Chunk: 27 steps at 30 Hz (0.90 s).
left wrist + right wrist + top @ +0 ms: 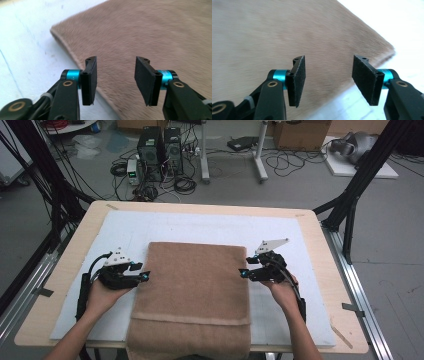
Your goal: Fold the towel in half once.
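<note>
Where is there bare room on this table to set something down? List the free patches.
Free: the white mat strip between the brown towel and the table's far edge, plus the far corners. Narrower: the mat right of the towel, behind the right gripper. Crowded: both towel sides, where the left gripper and hands sit.

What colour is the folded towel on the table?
The towel is plain light brown, clearest in the high view.

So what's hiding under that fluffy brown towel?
The folded brown towel lies on a pale blue-white mat that covers the light wooden table. Its near end hangs over the table's front edge. Whatever might sit beneath the towel is covered, so I cannot tell.
</note>
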Each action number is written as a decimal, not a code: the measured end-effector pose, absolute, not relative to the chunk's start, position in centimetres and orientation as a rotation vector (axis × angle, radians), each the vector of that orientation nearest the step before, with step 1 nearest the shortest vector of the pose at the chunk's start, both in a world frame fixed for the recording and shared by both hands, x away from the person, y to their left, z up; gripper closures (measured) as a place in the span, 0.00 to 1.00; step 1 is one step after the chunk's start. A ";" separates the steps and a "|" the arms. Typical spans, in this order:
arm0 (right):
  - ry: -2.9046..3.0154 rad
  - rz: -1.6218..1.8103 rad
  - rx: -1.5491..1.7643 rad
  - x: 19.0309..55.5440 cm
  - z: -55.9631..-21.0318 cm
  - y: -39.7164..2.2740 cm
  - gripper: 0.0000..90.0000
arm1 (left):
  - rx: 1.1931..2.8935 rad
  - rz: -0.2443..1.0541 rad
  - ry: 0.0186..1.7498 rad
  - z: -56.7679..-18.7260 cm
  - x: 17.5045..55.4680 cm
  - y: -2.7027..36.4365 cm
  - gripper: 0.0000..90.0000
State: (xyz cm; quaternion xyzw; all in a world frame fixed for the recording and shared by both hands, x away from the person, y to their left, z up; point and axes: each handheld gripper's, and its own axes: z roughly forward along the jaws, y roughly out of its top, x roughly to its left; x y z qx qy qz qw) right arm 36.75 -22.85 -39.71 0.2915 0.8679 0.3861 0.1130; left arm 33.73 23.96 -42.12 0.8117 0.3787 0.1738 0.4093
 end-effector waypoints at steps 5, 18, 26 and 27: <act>2.565 0.975 0.905 38.3 -41.7 -22.0 0.48 | 2.028 0.440 1.061 -43.8 35.6 24.3 0.56; 2.675 1.073 1.027 39.6 -43.6 -21.8 0.87 | 2.032 0.300 1.038 -44.6 36.4 24.0 0.86; 2.655 1.020 0.995 40.1 -42.9 -21.8 0.92 | 2.076 0.468 0.996 -43.9 36.4 22.9 0.94; 2.644 1.011 0.993 40.3 -42.7 -21.9 0.92 | 2.066 0.478 1.002 -43.8 36.6 22.9 0.94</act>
